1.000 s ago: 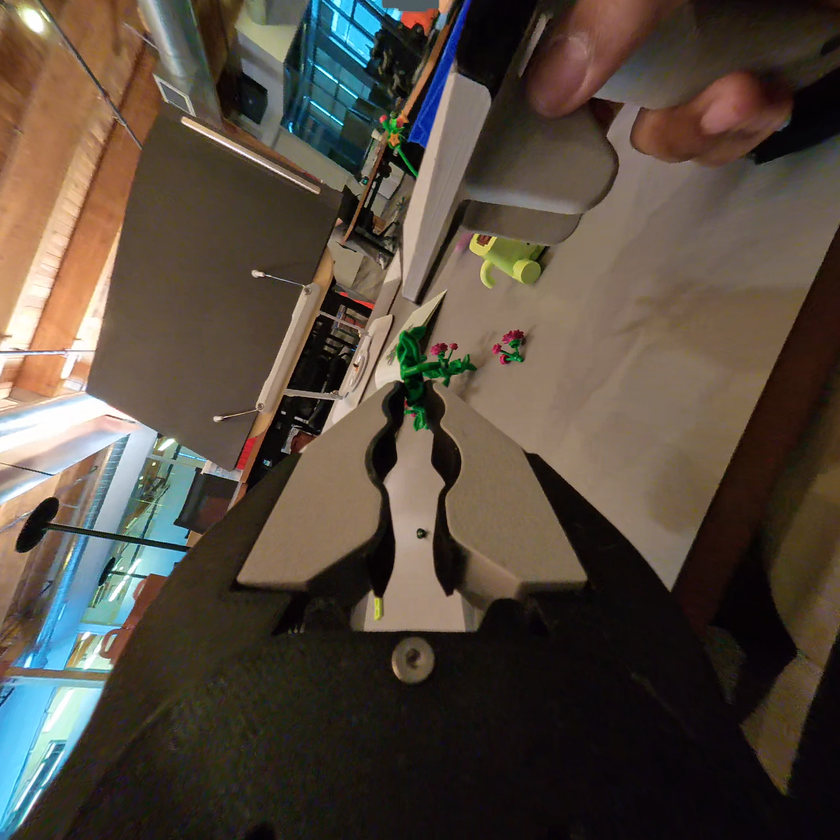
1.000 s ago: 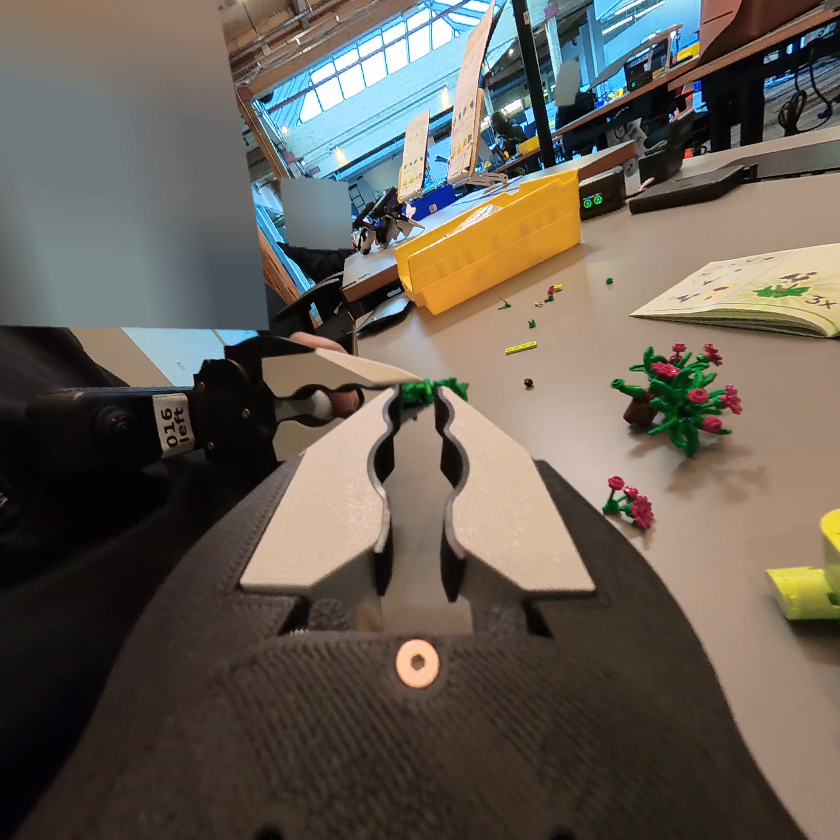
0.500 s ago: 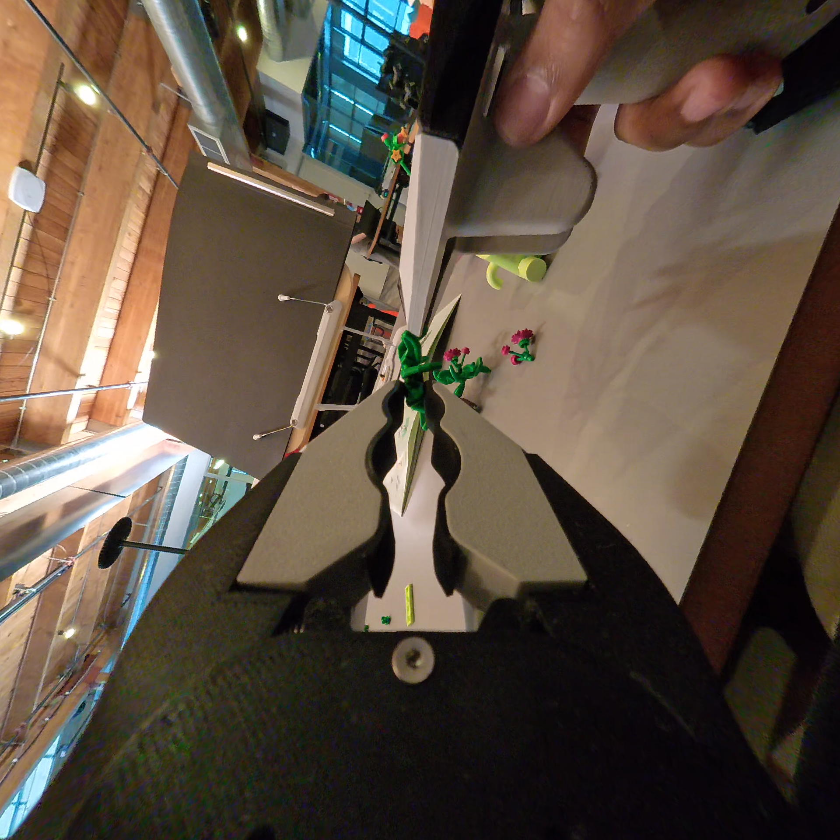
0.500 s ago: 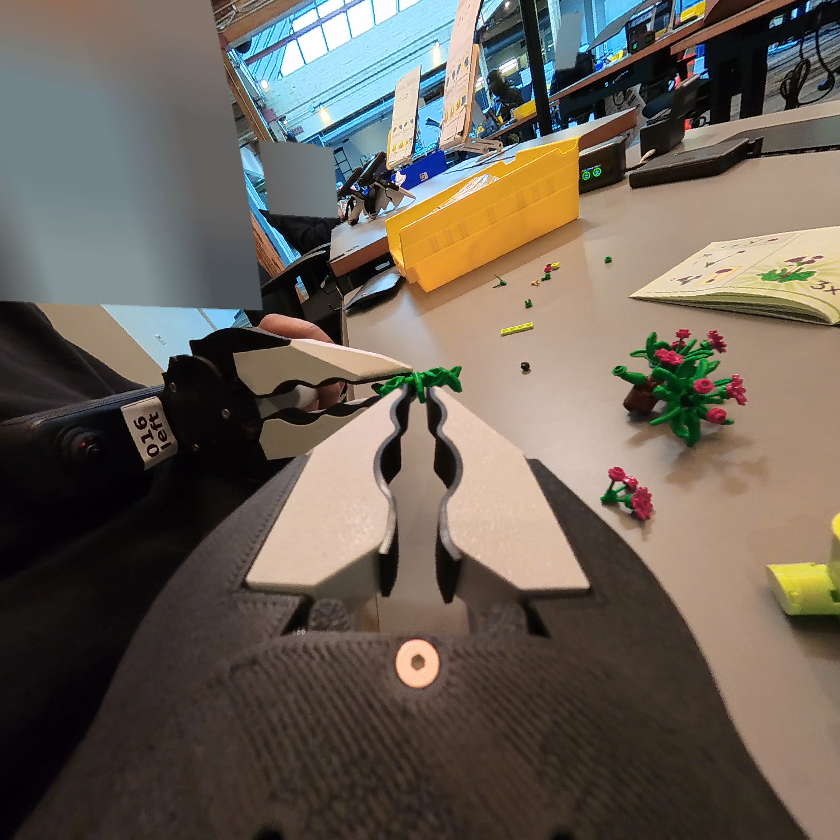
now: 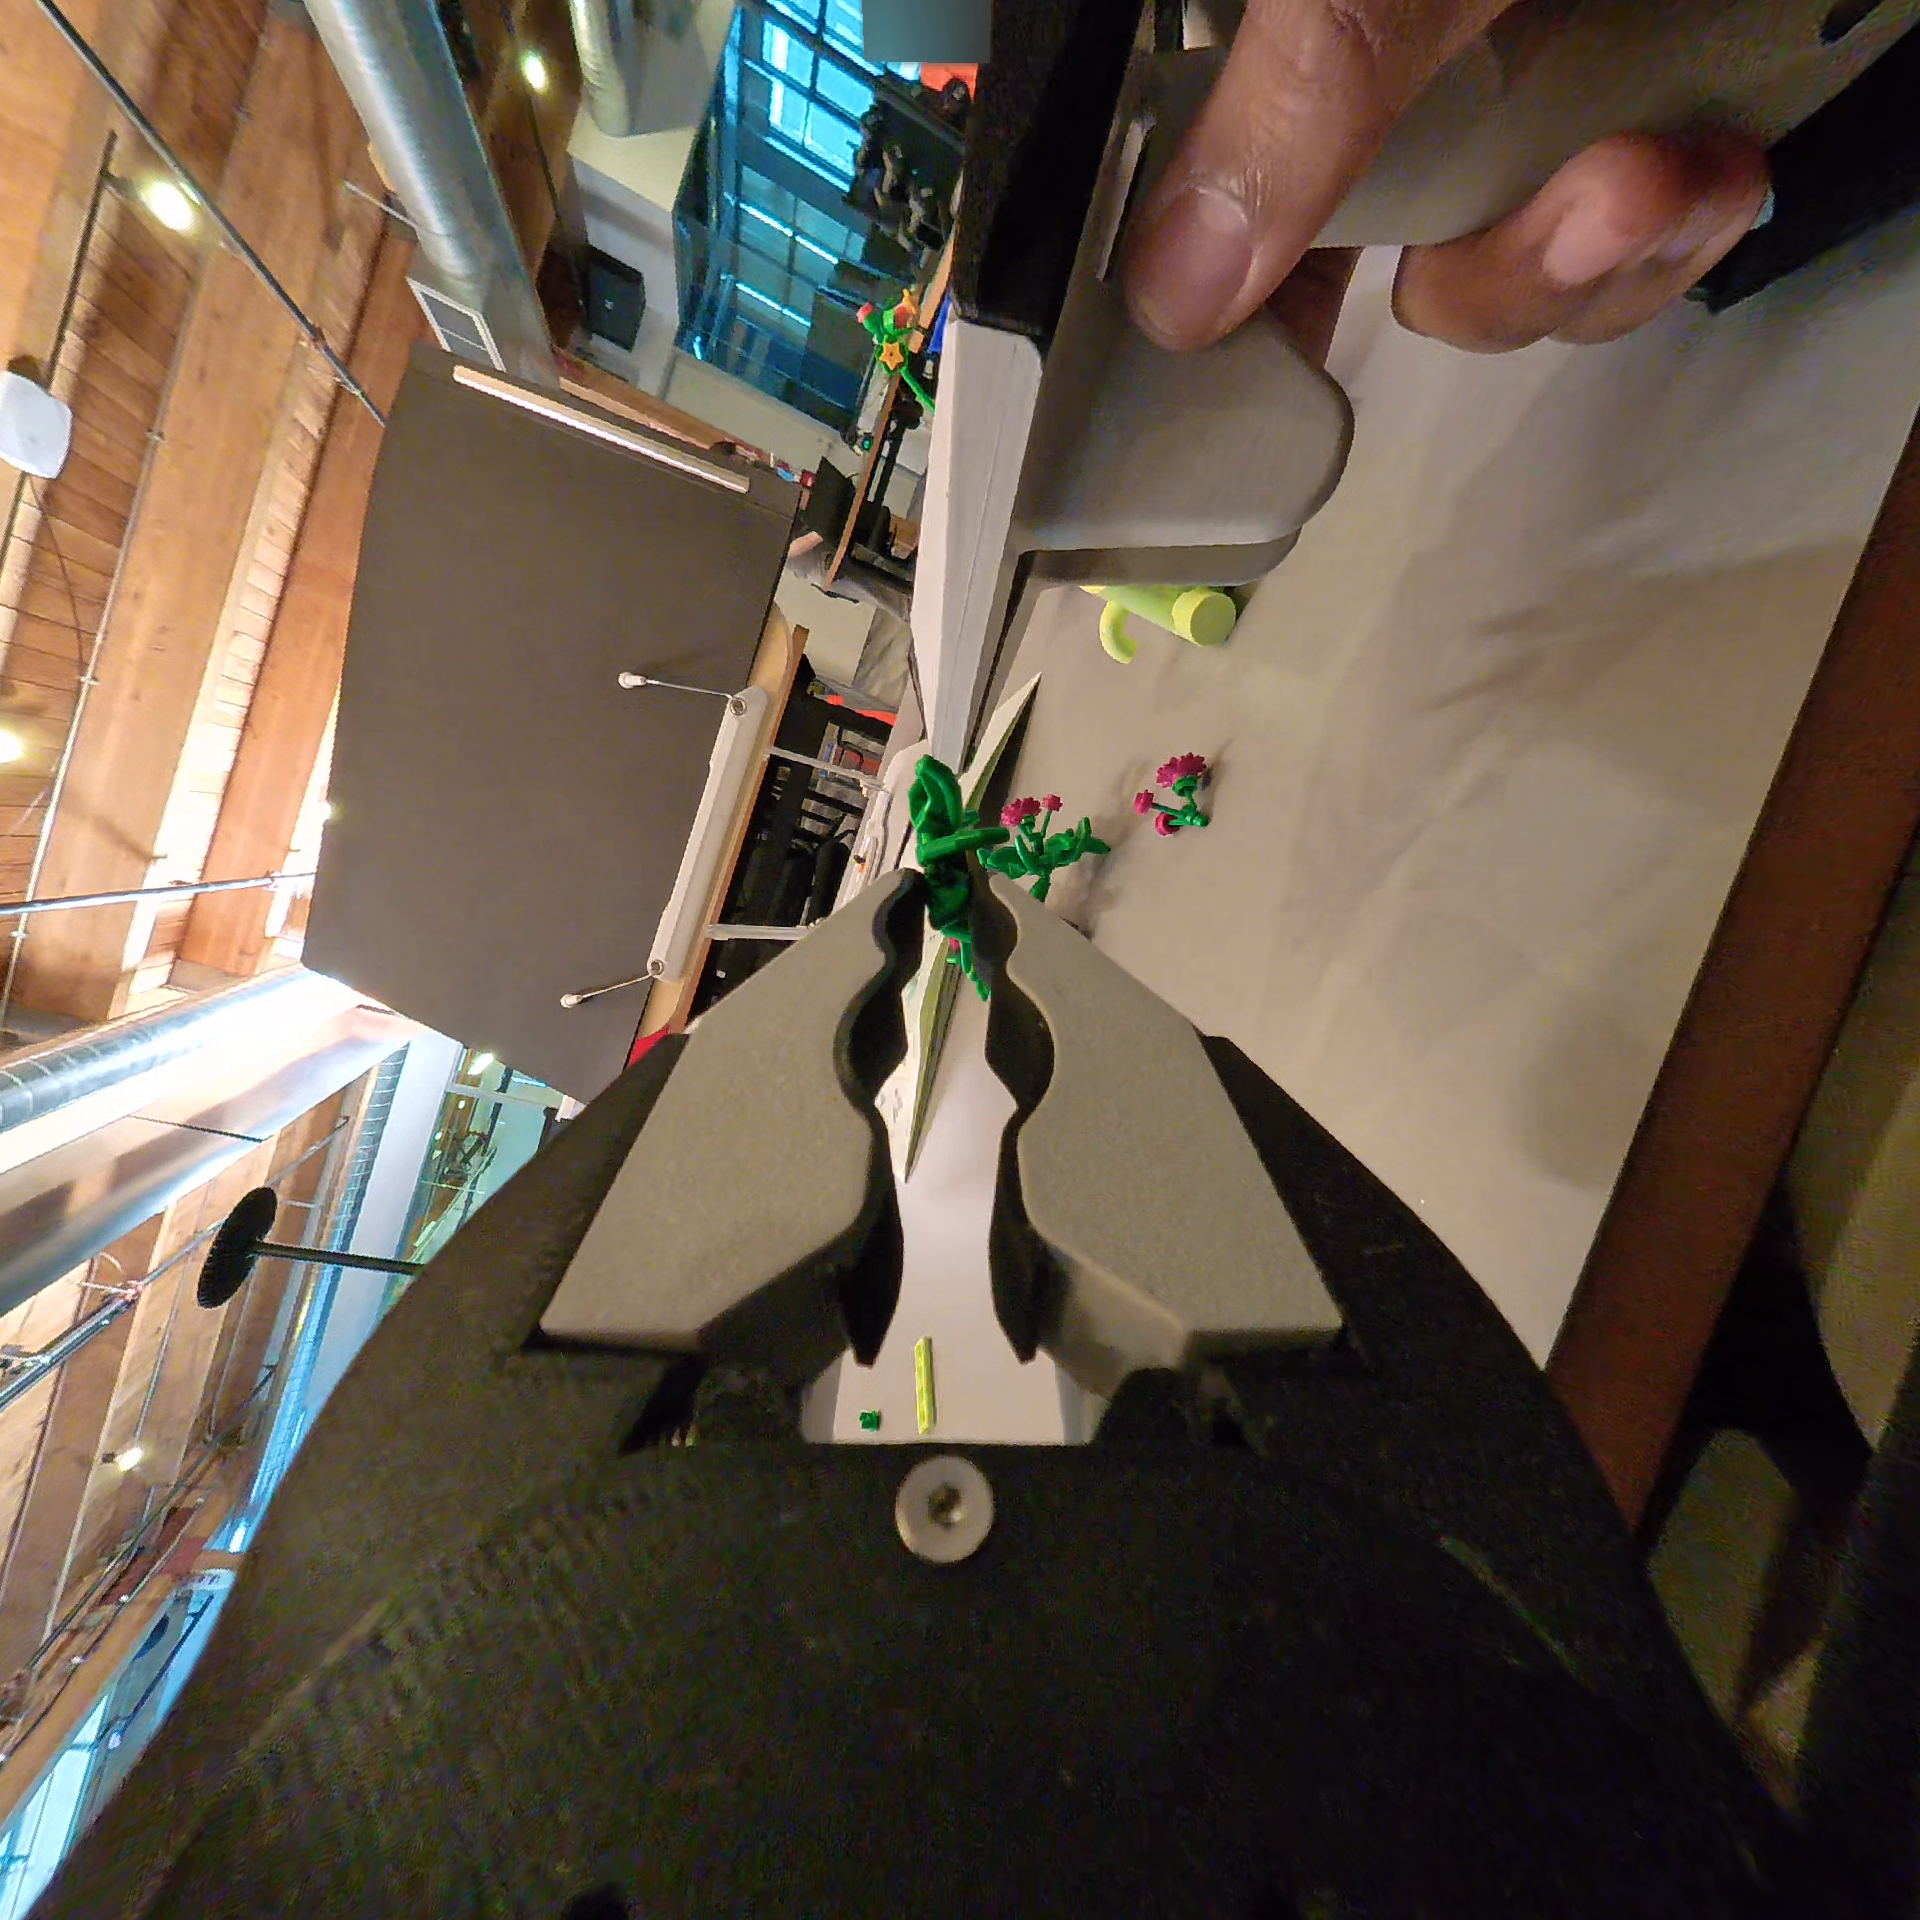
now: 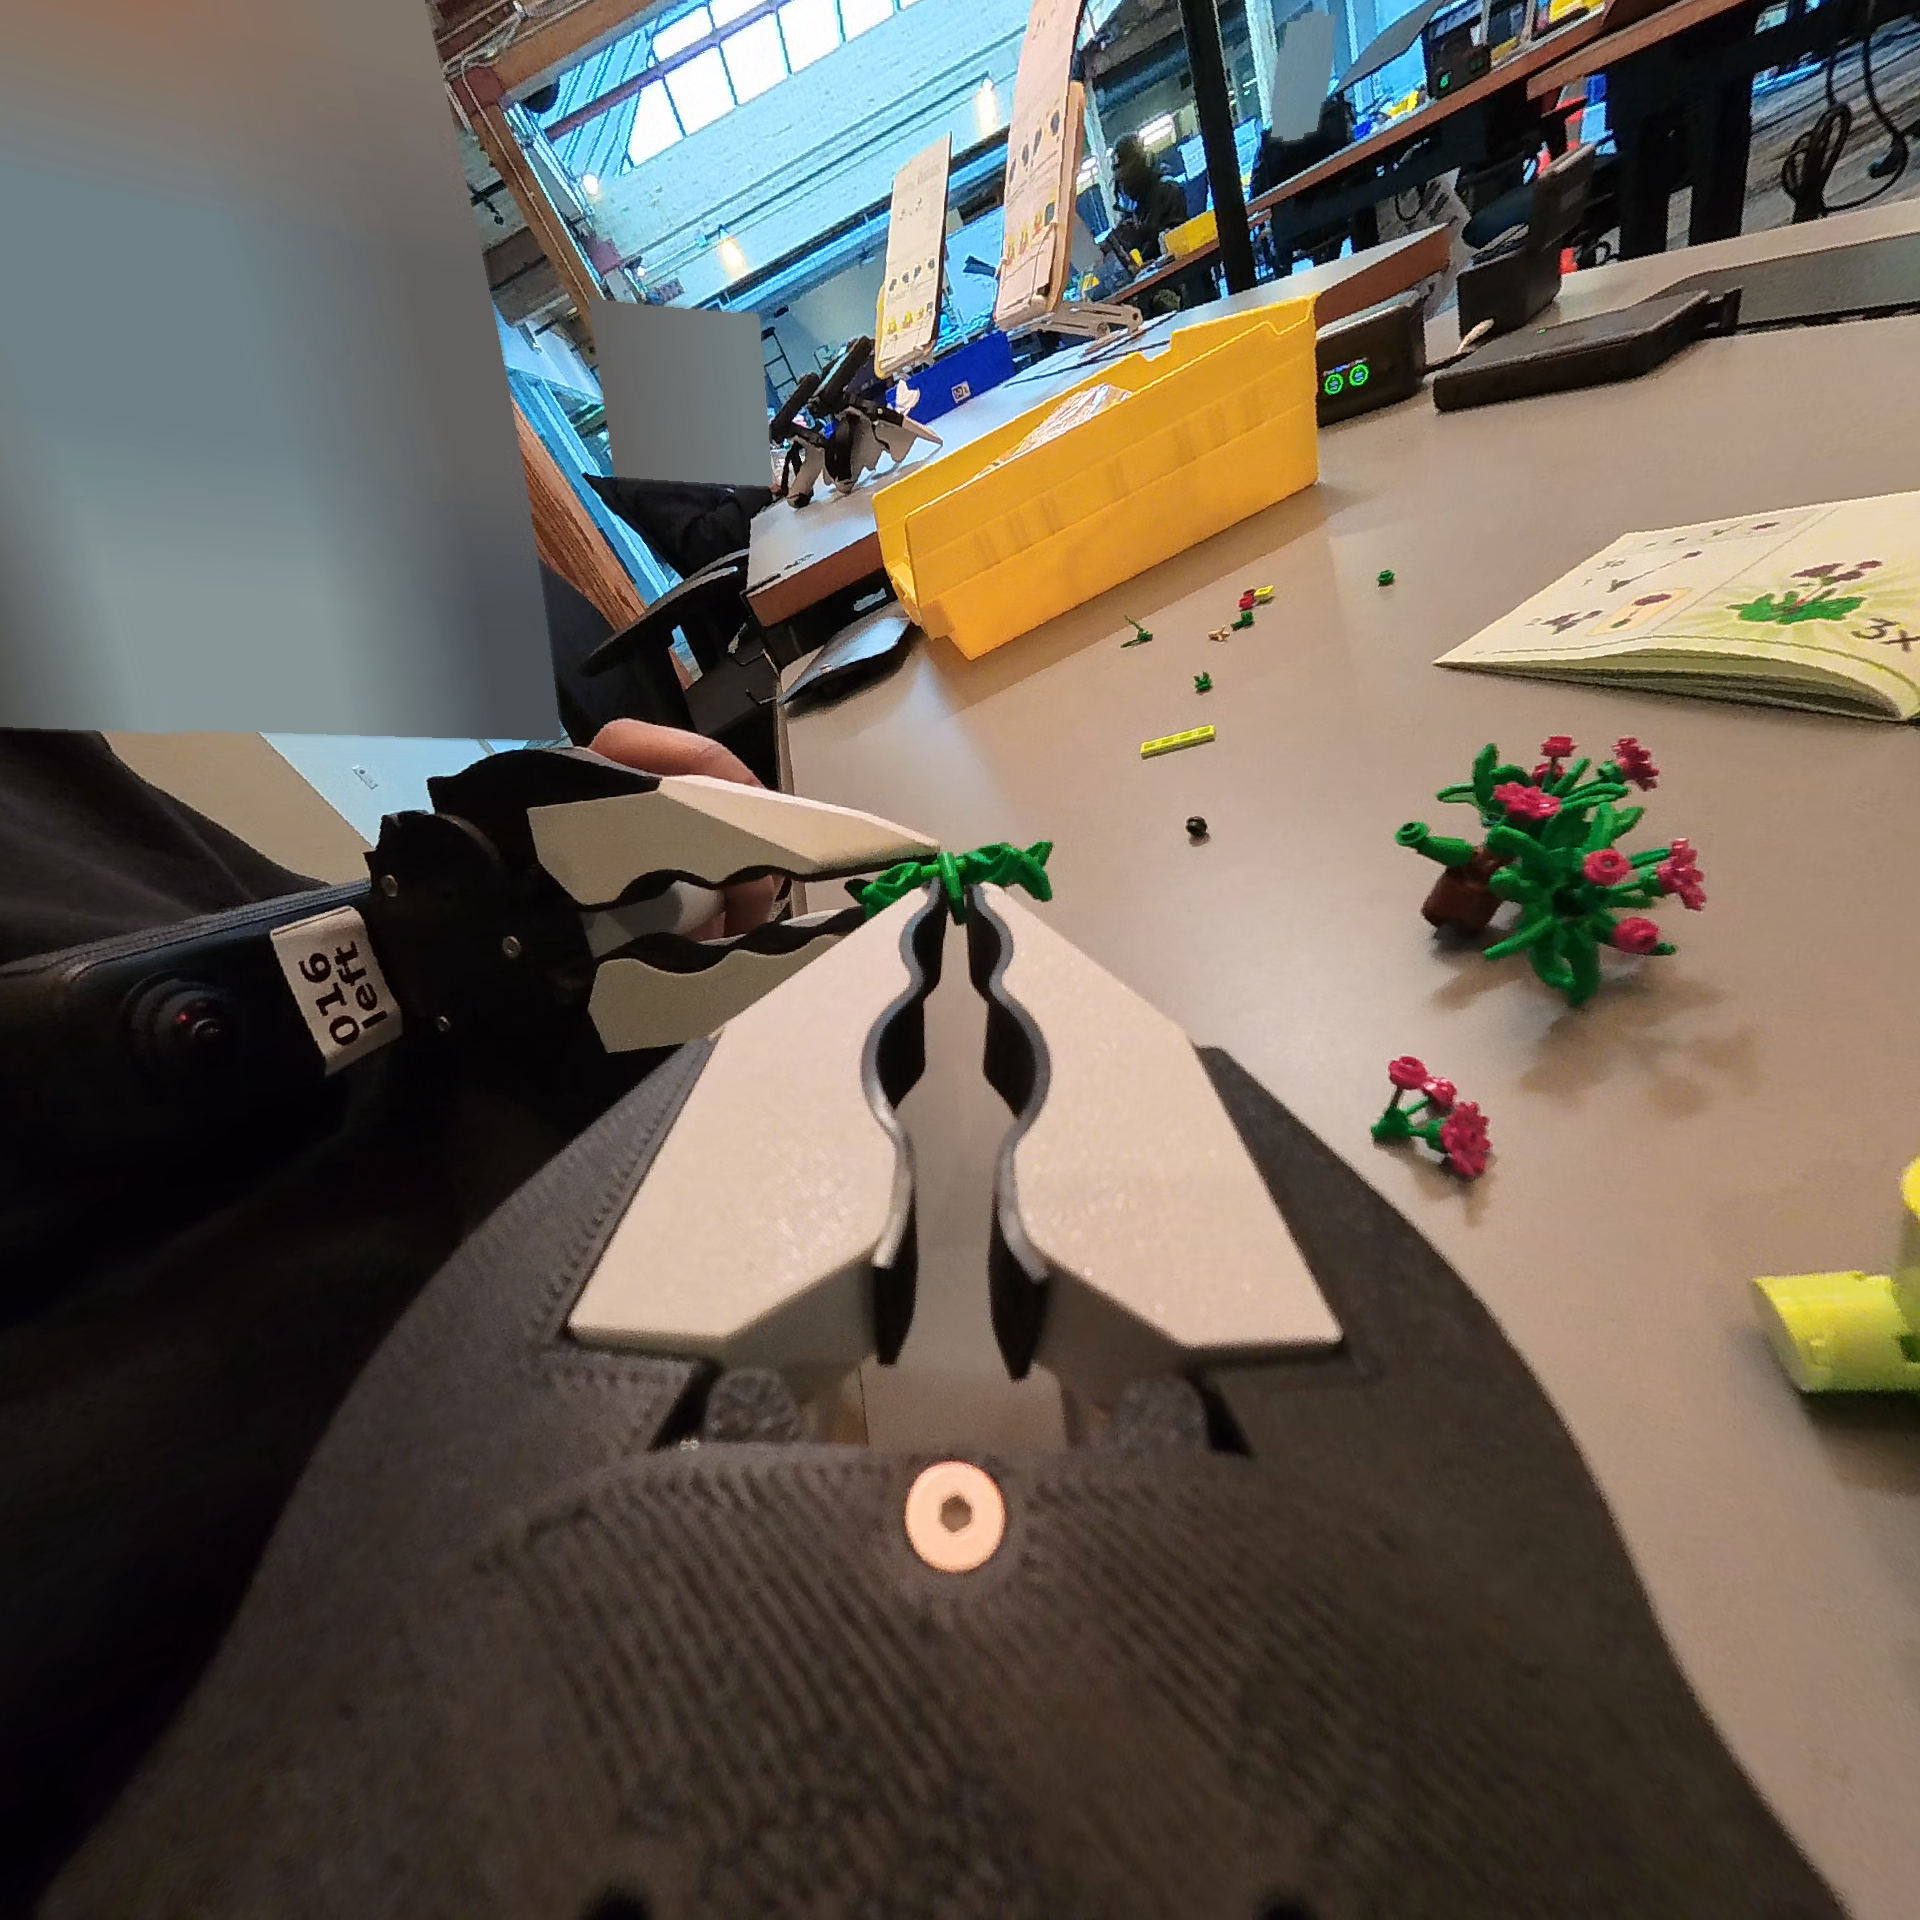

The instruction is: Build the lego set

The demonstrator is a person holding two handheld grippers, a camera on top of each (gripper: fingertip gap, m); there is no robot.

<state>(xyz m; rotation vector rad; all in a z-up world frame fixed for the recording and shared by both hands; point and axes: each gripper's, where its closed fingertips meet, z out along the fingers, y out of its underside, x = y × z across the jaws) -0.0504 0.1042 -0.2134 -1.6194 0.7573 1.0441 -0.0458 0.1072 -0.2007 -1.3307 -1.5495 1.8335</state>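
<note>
Both grippers meet above the tabletop (image 6: 1299, 1039) edge. The right gripper (image 6: 954, 902) has its fingers closed on the green stem piece (image 6: 977, 868); the left gripper (image 5: 951, 899), entering from the side, also has its fingers closed on that piece. Nearby lie a small flower sprig (image 6: 1439, 1117) and a lime piece (image 6: 1839, 1340). Beyond stand the flower bush (image 6: 1558, 862), a booklet (image 6: 1714, 613) and a yellow bin (image 6: 1101, 488).

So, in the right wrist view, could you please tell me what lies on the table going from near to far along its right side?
lime-green piece → small loose flower sprig → flower bush with brown base → open instruction booklet → yellow bin
</note>
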